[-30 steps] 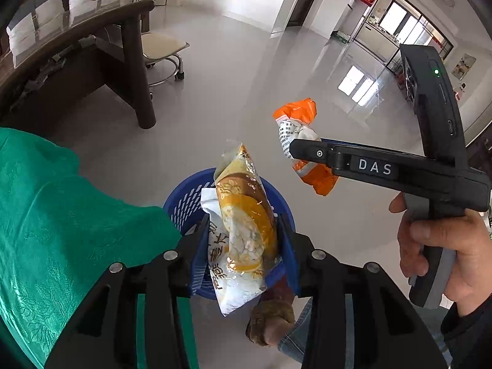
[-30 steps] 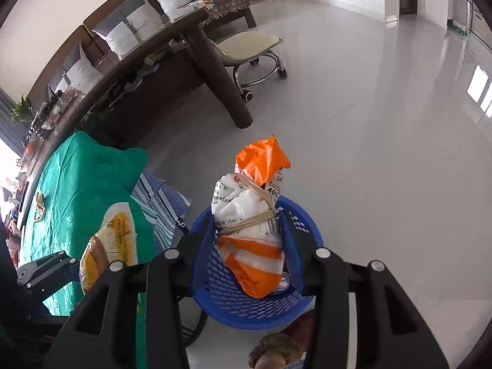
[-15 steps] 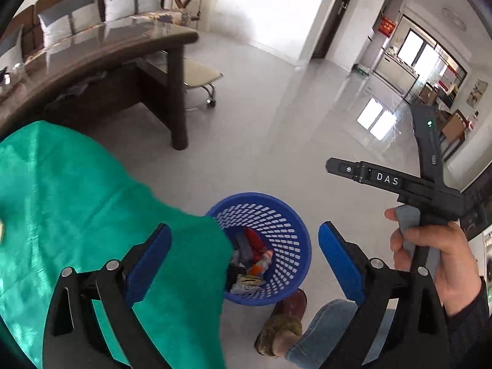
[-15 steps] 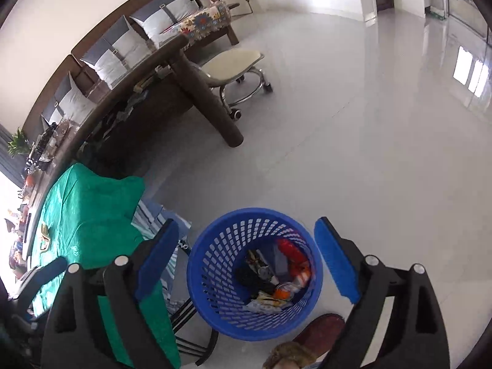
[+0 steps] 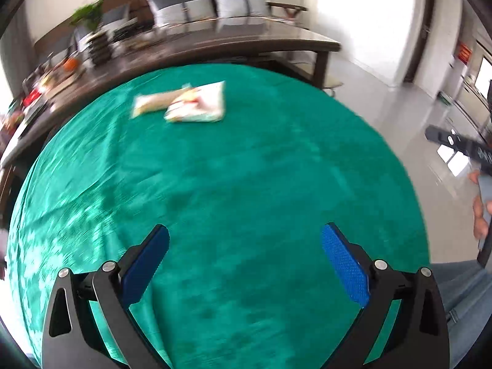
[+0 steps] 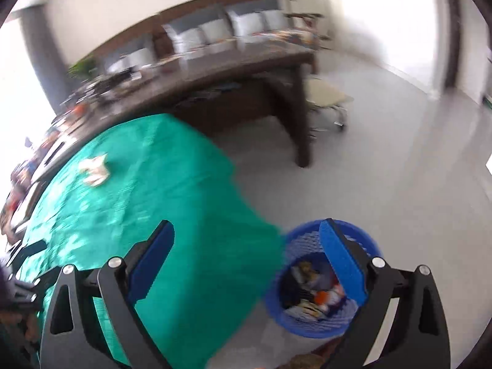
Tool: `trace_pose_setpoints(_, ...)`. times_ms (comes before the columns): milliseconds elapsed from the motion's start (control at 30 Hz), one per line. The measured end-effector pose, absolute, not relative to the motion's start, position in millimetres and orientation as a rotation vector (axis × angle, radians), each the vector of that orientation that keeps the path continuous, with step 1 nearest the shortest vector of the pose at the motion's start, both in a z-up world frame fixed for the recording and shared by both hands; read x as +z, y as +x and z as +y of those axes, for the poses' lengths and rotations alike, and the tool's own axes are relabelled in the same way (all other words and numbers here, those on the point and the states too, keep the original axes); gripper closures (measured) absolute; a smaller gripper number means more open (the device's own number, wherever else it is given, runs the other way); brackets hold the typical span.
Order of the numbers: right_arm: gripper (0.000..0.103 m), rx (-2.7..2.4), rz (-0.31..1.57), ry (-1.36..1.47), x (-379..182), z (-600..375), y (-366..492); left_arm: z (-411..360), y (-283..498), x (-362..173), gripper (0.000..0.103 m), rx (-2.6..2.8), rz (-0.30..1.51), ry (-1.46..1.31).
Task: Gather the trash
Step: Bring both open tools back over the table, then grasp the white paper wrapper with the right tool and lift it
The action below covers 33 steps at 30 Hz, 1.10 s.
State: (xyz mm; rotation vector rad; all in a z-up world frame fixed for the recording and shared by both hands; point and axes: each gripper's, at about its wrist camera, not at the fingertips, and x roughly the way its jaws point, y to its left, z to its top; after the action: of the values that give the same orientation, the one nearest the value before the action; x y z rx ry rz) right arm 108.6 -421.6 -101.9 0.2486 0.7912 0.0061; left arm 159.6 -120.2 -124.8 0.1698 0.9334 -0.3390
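Two wrist-cam views, both motion-blurred, of a person clearing snack litter from a table w/ a handheld two-finger gripper in each hand.

Left view: the left black gripper with blue ribbed pads (image 5: 245, 255) now hangs over the table draped in a bright green cloth (image 5: 233, 184). Its jaws stand spread about as wide as they go, nothing between them. A second ago they pinched a yellow-and-white snack packet above the bin; that packet is gone from the jaws. Far across the cloth lie the remaining pieces of trash: a long pale wrapper (image 5: 155, 104) and, touching it, a flat white printed packet (image 5: 203, 106). At the right edge, part of the right gripper & the hand (image 5: 479, 215) holding it.

Right view: the right black gripper with blue pads (image 6: 247, 256) is likewise fully spread & empty. A second ago it held an orange-and-white bag tied w/ a band; that bag is no longer in the jaws. The round blue plastic mesh bin (image 6: 298, 316) sits on the pale floor just beside the table's corner, partly behind the right-hand pad. Inside: a heap of wrappers, orange & white bits among them, too blurred to tell apart.

Meaning for the task, as a judgement: both items appear dropped in, and both cameras have swung from the bin back toward the table. Next targets are likely the two pieces left on the cloth, well apart from both grippers, so a long reach is needed.
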Motion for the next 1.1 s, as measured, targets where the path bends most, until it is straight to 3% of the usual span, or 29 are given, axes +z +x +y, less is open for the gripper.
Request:
trace_pose_setpoints(200, 0.01, 0.252, 0.822, 0.052, -114, -295, 117, -61, 165, -117, 0.005, -0.245, 0.89, 0.139)
trace_pose_setpoints(367, 0.01, 0.304, 0.879, -0.067, -136, -247, 124, -30, 186, -128, 0.005, -0.197, 0.907, 0.16)
trace_pose_setpoints(633, 0.01, 0.291, 0.926, -0.09, -151, -233, 130, -7, 197, -156, 0.005, -0.193, 0.972, 0.132)
trace_pose_setpoints(1100, 0.01, 0.316, 0.943, -0.056, -147, -234, 142, -7, 197, -157, 0.005, -0.223, 0.973, 0.129)
